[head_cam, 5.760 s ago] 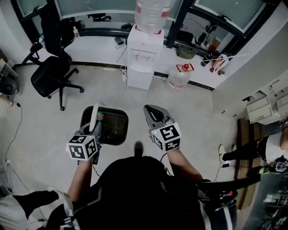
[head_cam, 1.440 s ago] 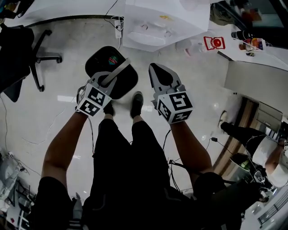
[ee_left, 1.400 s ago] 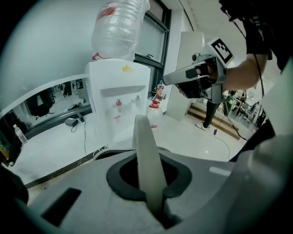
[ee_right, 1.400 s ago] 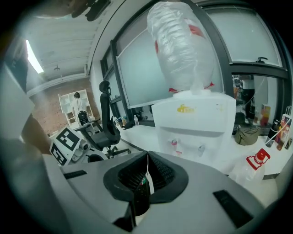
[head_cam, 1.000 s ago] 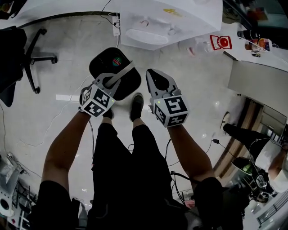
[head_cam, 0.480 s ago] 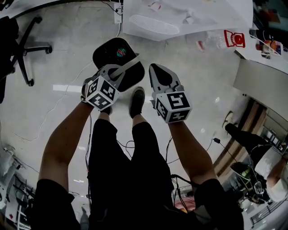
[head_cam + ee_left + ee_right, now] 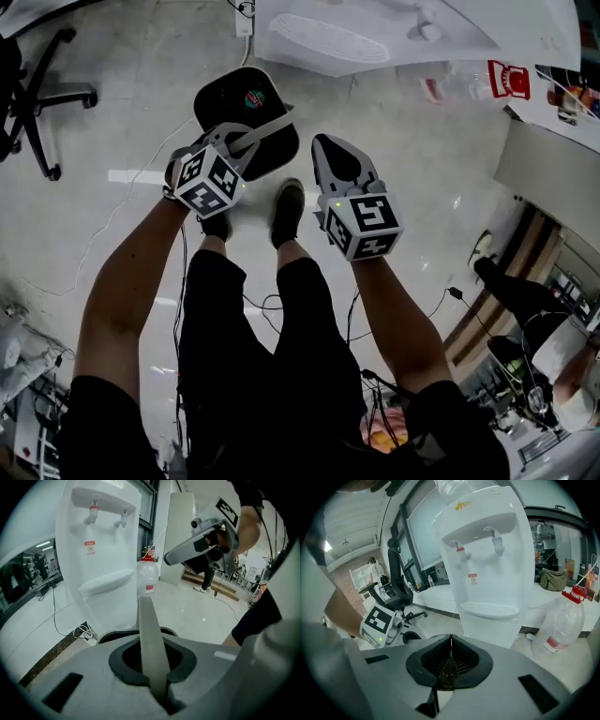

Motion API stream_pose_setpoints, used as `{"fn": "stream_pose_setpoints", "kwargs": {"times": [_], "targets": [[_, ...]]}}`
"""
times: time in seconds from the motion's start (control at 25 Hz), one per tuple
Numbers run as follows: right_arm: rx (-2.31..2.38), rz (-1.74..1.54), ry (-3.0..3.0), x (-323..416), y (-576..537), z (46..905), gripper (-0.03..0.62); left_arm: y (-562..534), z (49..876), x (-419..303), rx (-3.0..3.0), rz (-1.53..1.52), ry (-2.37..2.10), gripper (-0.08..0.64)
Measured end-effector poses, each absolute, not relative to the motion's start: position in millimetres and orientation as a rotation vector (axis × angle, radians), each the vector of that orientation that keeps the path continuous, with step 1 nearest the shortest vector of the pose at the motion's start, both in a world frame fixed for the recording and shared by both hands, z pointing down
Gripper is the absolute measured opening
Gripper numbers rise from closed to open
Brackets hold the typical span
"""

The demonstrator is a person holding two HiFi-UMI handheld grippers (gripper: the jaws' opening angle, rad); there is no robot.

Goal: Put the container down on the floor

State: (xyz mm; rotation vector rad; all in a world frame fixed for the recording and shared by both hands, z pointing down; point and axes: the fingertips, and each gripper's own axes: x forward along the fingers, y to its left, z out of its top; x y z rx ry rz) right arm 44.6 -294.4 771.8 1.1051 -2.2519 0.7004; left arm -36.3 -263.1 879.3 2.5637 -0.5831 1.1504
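Lowering is judged nearly done: the black container (image 7: 225, 103), upper centre of the head view, is hung just above the floor (image 7: 112, 225) by its pale handle (image 7: 272, 127), pinched in the left gripper (image 7: 244, 143). The right gripper (image 7: 326, 148) is pressed together, empty. Setting down and release are left.

A glossy pale floor (image 7: 103, 225) throws back streaks of light beneath a black container (image 7: 220, 103) of fine mesh, its handle (image 7: 150, 644) a smooth, matt, pale band. The left gripper (image 7: 242, 148) and right gripper (image 7: 328, 145) wear matt grey plastic shells. A water dispenser (image 7: 101, 550) gleams in shiny white plastic beside a clear plastic bottle (image 7: 562, 620).
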Motion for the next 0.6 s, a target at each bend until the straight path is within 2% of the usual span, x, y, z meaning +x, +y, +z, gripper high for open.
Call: {"fn": "stream_pose_setpoints", "kwargs": {"times": [0.6], "targets": [[1.172, 0.784, -2.215, 55, -286, 825, 0.009, -264, 950, -26, 2.587, 1.198, -0.489, 0.021]]}}
